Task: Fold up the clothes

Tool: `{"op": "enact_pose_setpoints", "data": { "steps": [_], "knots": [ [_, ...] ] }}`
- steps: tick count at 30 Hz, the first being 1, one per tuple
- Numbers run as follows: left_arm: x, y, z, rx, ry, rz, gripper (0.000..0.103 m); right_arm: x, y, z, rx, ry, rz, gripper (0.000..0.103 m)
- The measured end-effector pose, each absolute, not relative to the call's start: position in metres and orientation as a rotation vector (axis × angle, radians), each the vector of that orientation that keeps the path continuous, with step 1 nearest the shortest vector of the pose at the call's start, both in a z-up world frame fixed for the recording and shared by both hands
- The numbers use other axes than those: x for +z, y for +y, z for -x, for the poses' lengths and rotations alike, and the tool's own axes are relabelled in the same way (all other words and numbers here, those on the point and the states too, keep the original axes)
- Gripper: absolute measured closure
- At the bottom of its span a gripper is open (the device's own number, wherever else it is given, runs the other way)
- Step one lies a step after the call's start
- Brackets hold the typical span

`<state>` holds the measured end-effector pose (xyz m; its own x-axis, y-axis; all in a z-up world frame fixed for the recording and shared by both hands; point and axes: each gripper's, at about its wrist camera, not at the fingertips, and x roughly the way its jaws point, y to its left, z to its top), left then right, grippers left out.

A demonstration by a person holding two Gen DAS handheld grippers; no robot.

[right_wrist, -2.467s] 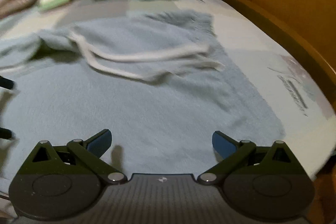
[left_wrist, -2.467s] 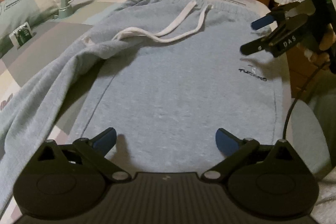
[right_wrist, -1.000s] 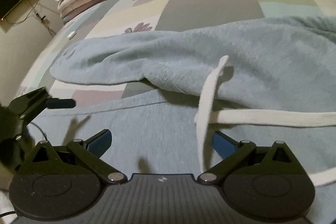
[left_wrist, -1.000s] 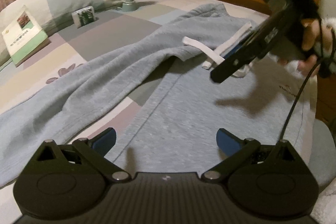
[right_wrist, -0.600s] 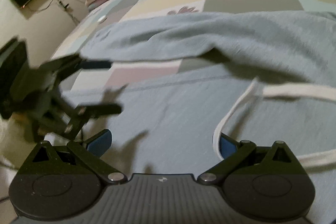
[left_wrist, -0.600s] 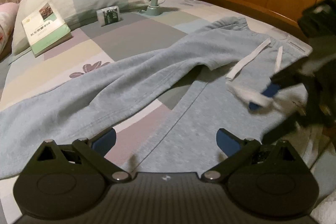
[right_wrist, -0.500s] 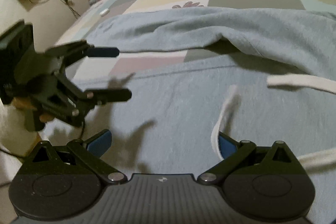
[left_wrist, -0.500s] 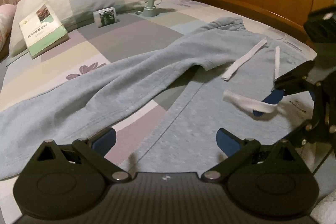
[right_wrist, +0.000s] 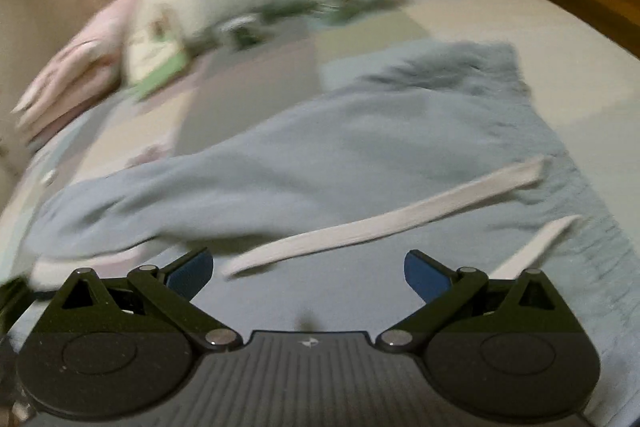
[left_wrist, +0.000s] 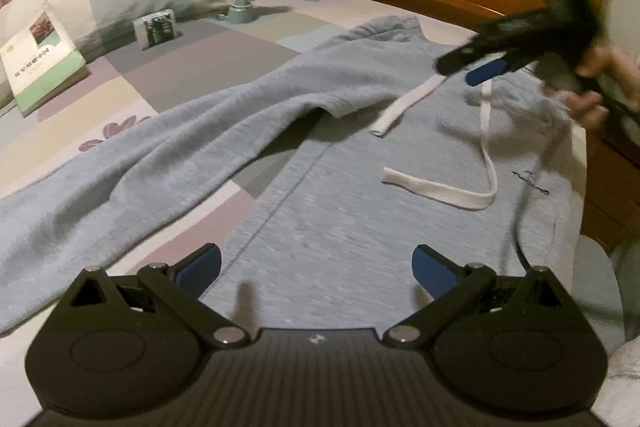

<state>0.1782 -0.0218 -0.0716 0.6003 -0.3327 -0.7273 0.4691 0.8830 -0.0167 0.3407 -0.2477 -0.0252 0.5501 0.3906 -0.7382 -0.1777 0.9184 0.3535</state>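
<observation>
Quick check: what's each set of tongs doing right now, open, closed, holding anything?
Left tongs: open, empty, over the grey sweatpants.
Right tongs: open, empty, above the white drawstring.

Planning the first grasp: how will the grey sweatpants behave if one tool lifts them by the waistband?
The grey sweatpants look floppy: creased and draped flat on the bed, so the legs would probably sag and trail. The loose white drawstring would likely dangle and swing.

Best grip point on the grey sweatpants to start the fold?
Probably the waistband corner of the grey sweatpants, approached from the headboard side: that ribbed edge lies bunched and raised off the bed, and it is clear of the white drawstring.
</observation>
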Motion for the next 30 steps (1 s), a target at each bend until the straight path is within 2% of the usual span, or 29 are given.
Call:
{"op": "enact_pose_setpoints", "data": {
  "steps": [3,11,20,26,30],
  "knots": [
    [-0.073,-0.025,-0.177,-0.485,0.819,-0.183,0.002,-0.046,-0.263,-0.365,0.248,0.976,-0.265,0.000],
    [-0.074,-0.025,-0.176,-0.491,0.844,-0.192,0.002,-0.048,-0.273,-0.390,0.147,0.944,-0.223,0.000],
    [-0.076,-0.022,-0.167,-0.524,0.853,-0.200,0.002,-0.018,-0.207,-0.299,0.311,0.959,-0.017,0.000],
    [-0.089,-0.016,-0.161,-0.508,0.901,-0.199,0.002,-0.048,-0.163,-0.251,0.344,1.005,0.125,0.000],
    [-0.097,-0.006,-0.156,-0.460,0.937,-0.196,0.002,-0.062,-0.164,-0.251,0.285,0.991,0.090,0.000]
  ]
}}
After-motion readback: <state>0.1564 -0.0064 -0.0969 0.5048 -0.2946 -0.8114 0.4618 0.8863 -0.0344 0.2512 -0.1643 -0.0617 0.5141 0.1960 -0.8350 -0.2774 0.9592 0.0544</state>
